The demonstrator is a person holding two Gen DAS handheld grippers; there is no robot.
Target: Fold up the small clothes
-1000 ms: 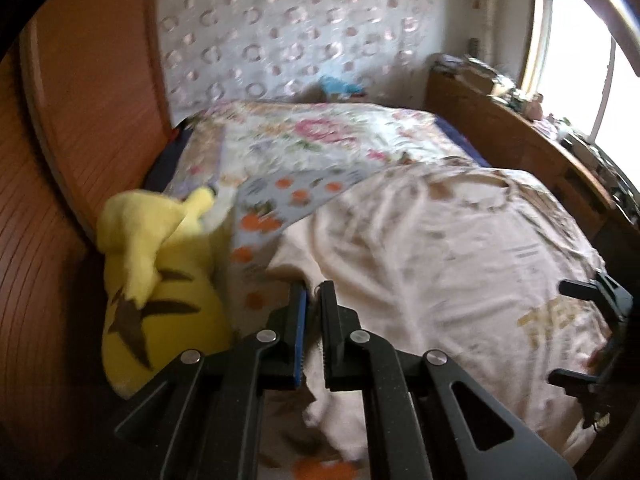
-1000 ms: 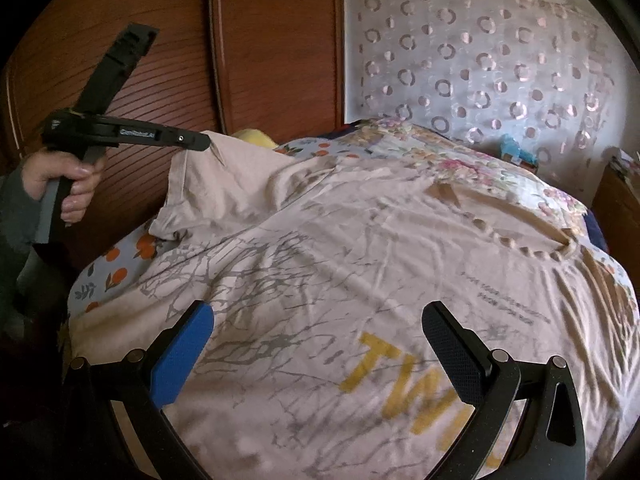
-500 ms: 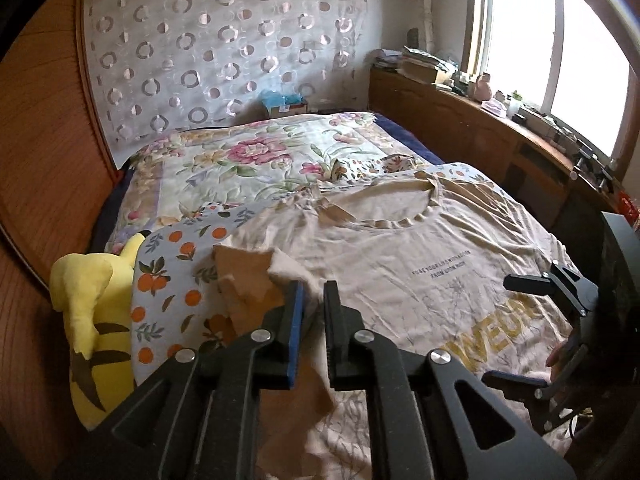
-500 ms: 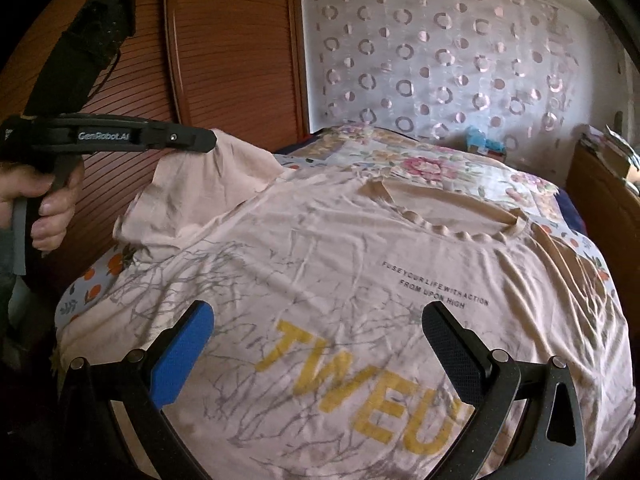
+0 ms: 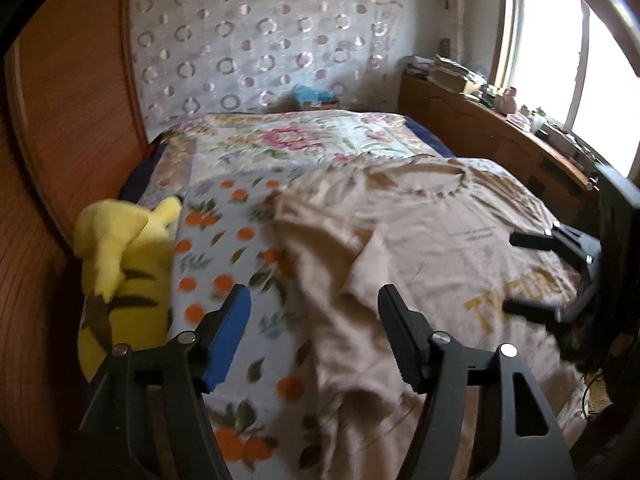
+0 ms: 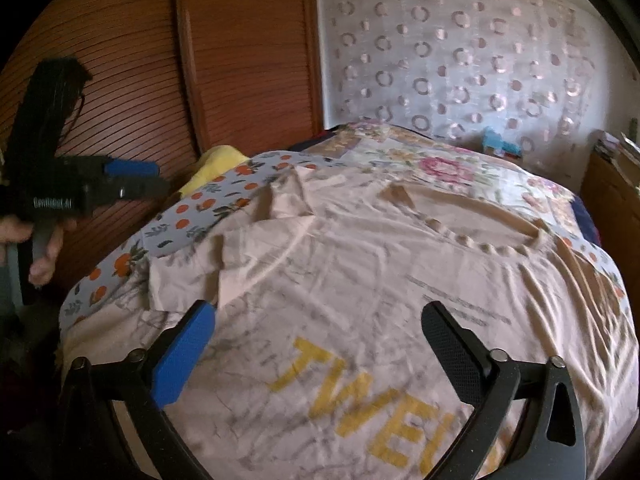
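Note:
A beige T-shirt (image 6: 380, 292) with yellow letters lies front up on the bed, neck toward the far wall; it also shows in the left wrist view (image 5: 440, 248). Its left sleeve (image 6: 240, 248) is folded in over the body and lies rumpled. My left gripper (image 5: 314, 316) is open and empty, above the folded sleeve (image 5: 352, 280); in the right wrist view it (image 6: 132, 178) hangs off the bed's left side. My right gripper (image 6: 316, 340) is open and empty, just above the shirt's lower front; it also shows in the left wrist view (image 5: 516, 272).
A yellow plush toy (image 5: 120, 272) lies at the bed's left edge by the wooden wardrobe (image 6: 160, 80). The orange-print sheet (image 5: 224, 248) and floral quilt (image 5: 288, 140) cover the bed. A cluttered wooden shelf (image 5: 500, 128) runs under the window on the right.
My left gripper carried the sleeve inward over the shirt, then opened and let it drop, and has drawn back to the left. The right gripper stayed open over the lower front.

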